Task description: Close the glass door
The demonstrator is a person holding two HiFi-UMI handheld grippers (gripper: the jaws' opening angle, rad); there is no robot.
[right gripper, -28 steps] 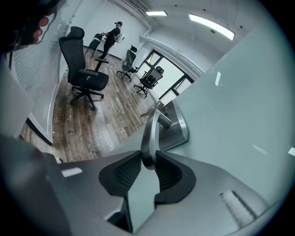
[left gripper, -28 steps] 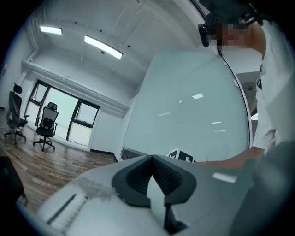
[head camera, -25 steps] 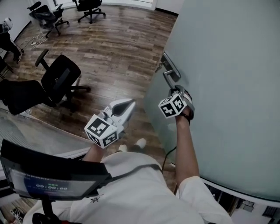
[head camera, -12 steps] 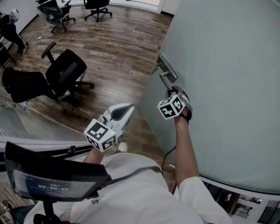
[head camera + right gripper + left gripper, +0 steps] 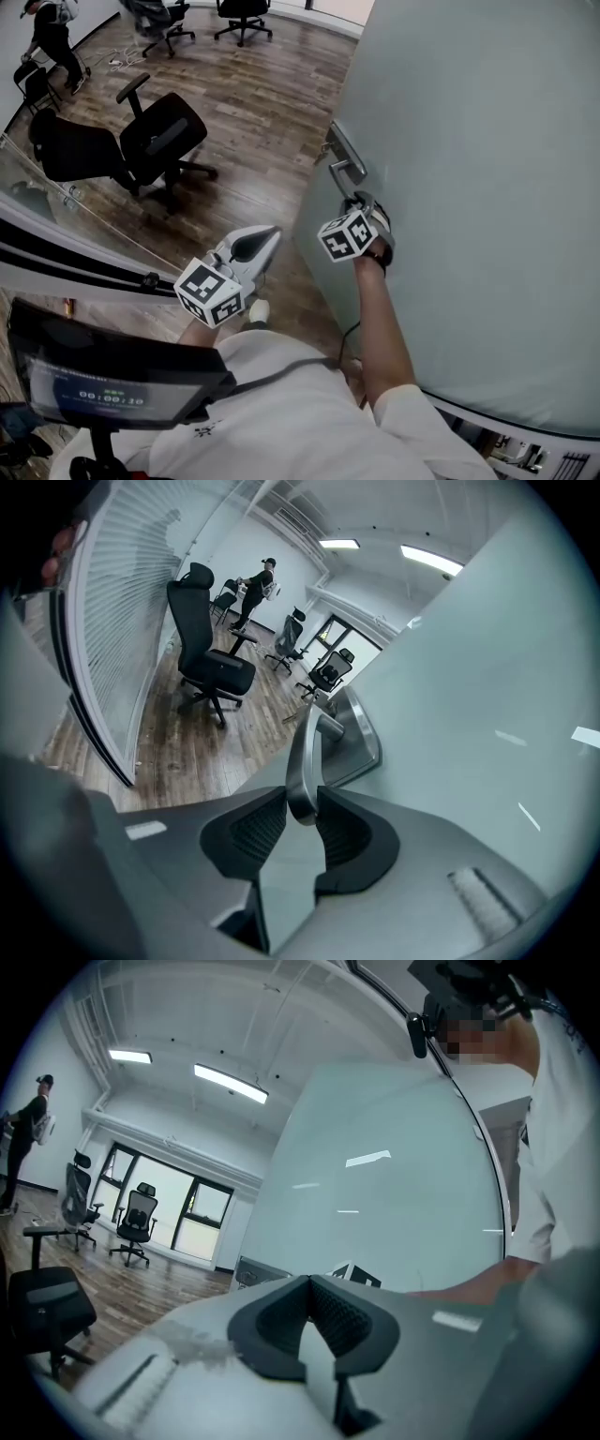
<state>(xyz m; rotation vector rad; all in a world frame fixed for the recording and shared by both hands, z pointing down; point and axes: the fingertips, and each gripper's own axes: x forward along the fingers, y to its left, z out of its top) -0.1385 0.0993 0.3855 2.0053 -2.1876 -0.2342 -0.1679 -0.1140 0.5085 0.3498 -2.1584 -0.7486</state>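
Though partly open, right tool (image 5: pixel 301 810) clamps door handle (image 5: pixel 304 747).

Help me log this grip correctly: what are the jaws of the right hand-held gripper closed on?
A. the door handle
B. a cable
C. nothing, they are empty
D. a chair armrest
A: the right gripper view shows the right hand-held gripper with its jaws pressed on both sides of the metal door handle.
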